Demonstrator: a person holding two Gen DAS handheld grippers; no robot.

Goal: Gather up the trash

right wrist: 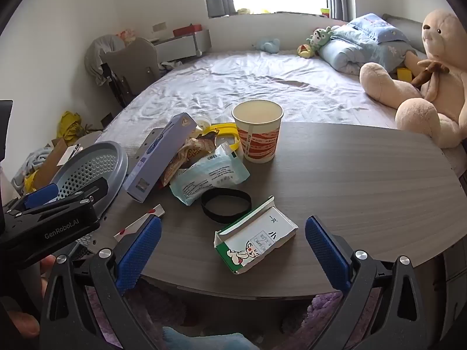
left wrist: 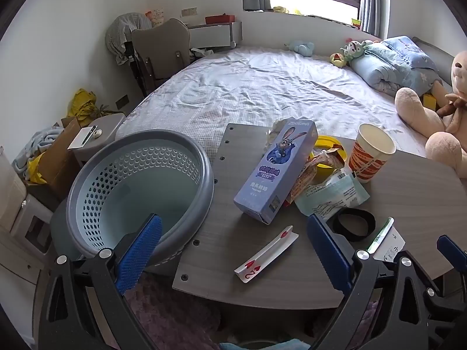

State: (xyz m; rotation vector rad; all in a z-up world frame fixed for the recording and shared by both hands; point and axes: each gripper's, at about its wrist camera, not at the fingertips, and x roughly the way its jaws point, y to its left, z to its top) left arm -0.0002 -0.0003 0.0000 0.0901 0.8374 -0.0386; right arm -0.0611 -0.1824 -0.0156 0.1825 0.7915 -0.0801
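Note:
Trash lies on a grey wooden table (left wrist: 408, 204) (right wrist: 364, 175): a lilac rabbit box (left wrist: 277, 172) (right wrist: 159, 157), a paper cup (left wrist: 372, 151) (right wrist: 258, 131), snack wrappers (left wrist: 318, 169) (right wrist: 189, 151), a pale green packet (left wrist: 329, 195) (right wrist: 208, 175), a black band (left wrist: 354, 223) (right wrist: 226, 205), a bent playing card (left wrist: 267, 255) (right wrist: 140, 221) and a small green-and-white carton (right wrist: 255, 237). A blue-grey perforated basket (left wrist: 140, 186) (right wrist: 90, 169) stands at the table's left. My left gripper (left wrist: 233, 248) hangs open over the card. My right gripper (right wrist: 233, 248) is open around the carton, not touching it.
A bed (left wrist: 262, 87) with a white sheet lies beyond the table, with a large plush bear (right wrist: 432, 81), a rolled blue quilt (right wrist: 359, 46) and small toys. A chair (left wrist: 160, 49) and floor clutter sit at the left. A yellow lid (left wrist: 329, 151) lies behind the wrappers.

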